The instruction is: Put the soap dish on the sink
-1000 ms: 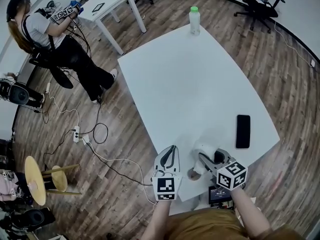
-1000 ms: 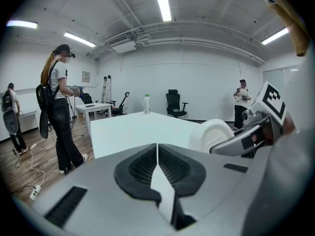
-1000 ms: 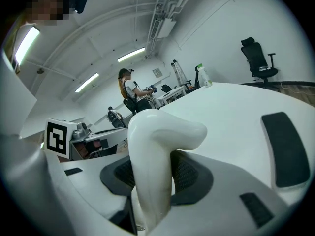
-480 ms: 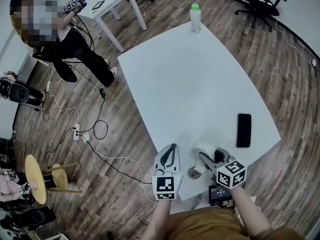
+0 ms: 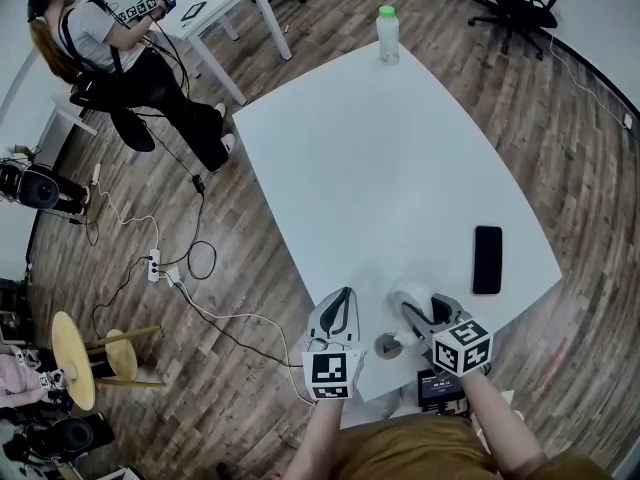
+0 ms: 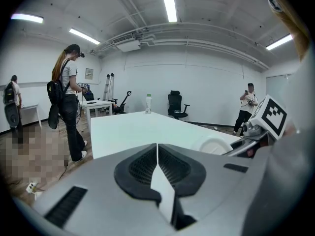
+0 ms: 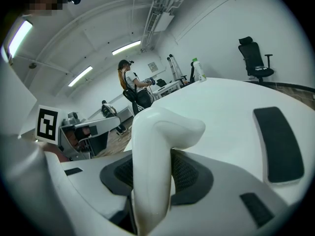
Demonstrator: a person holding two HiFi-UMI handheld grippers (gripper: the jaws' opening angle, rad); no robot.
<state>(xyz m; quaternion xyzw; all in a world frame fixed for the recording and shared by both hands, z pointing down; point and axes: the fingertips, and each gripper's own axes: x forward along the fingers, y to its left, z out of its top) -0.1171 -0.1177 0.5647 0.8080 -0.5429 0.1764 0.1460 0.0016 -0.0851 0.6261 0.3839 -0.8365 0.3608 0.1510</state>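
I think the task has only just begun. The right gripper [image 5: 416, 315] has its jaws closed on the white soap dish [image 7: 160, 132]. The dish stands on its edge between the pads, close to the near edge of the white table [image 5: 380, 168]. So the dish is in the grip, but it is not on a sink yet. The left gripper [image 5: 343, 298] is just beside it, with its jaws closed together and nothing in them. No sink shows in any view, so I cannot tell where the dish must go. On the table I see only a bottle [image 5: 387, 36] at the far end and a black phone [image 5: 487, 260] on the right. A small round thing [image 5: 388, 347] shows low between the grippers, but I cannot tell what it is. I also cannot tell if the dish touches the table.
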